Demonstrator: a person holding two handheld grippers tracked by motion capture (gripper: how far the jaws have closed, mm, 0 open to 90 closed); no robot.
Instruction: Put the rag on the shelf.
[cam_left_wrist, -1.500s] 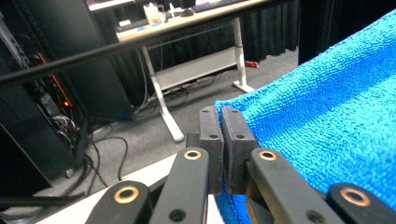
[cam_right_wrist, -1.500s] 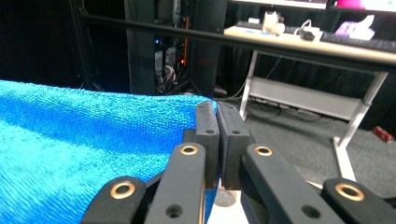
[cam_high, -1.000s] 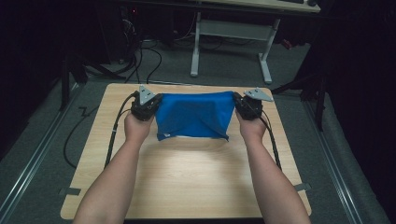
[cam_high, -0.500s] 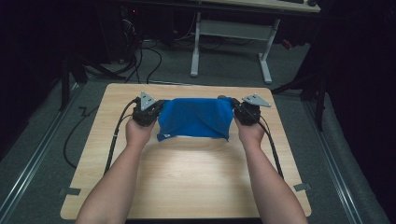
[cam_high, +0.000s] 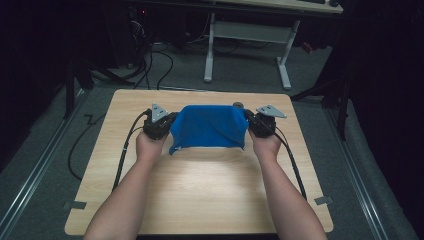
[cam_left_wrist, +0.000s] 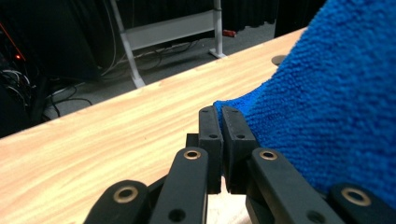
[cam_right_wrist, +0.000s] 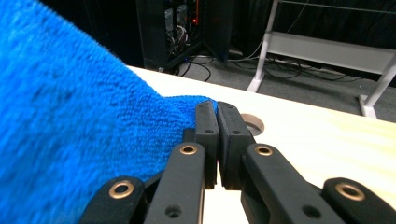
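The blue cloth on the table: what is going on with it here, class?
A person holds a blue cloth stretched between two hand-held grippers above a wooden table. The left gripper is clamped on one top corner, the right gripper on the other, jaws shut on the fabric in both gripper views. The cloth hangs between them, its lower edge near the tabletop.

The light wooden bench lies bare from the near edge up to the stretched blue terry cloth, which spans the gap between the 2 hand-held grippers, left and right. A small round hole sits just beyond the cloth; bare wood flanks both sides.
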